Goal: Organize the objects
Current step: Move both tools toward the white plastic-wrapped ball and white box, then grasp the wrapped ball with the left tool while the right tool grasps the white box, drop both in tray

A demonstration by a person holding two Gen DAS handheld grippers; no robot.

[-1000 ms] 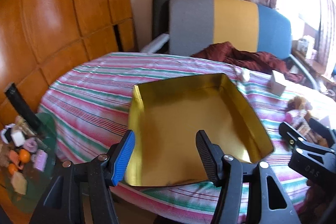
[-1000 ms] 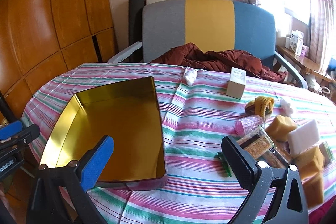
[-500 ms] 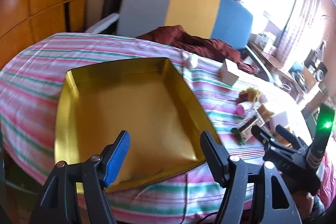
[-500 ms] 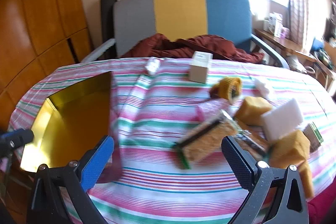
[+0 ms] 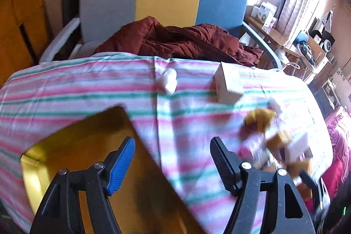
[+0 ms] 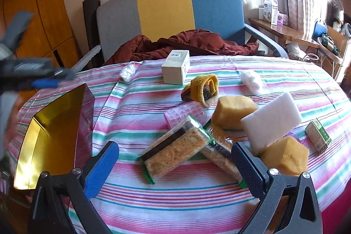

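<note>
A gold tray [image 5: 76, 146] [image 6: 54, 124] stands empty at the left of the striped tablecloth. My left gripper [image 5: 172, 144] hovers over the tray's right rim. Its jaws are opening and nothing is between them. It also shows as a blur in the right wrist view [image 6: 33, 78]. My right gripper [image 6: 174, 147] is open above a wrapped snack bar [image 6: 175, 150] that lies on the cloth, not gripped. Around it lie a second bar [image 6: 221, 159], a pink case [image 6: 185, 112], two yellow sponges [image 6: 234, 111] [image 6: 285, 159] and a white foam block [image 6: 272, 122].
Farther back are a knitted yellow roll [image 6: 201, 89], a white carton [image 6: 175, 69], two white wads [image 6: 128, 71] [image 6: 251, 78] and a small green-printed box [image 6: 318, 136]. Behind the table stands a grey, yellow and blue chair [image 6: 164, 10] with a dark red garment [image 6: 186, 43].
The left wrist view swung right, from above the tray toward the heap of items, and its jaws spread wider. My right gripper moved right and closer to the snack bars.
</note>
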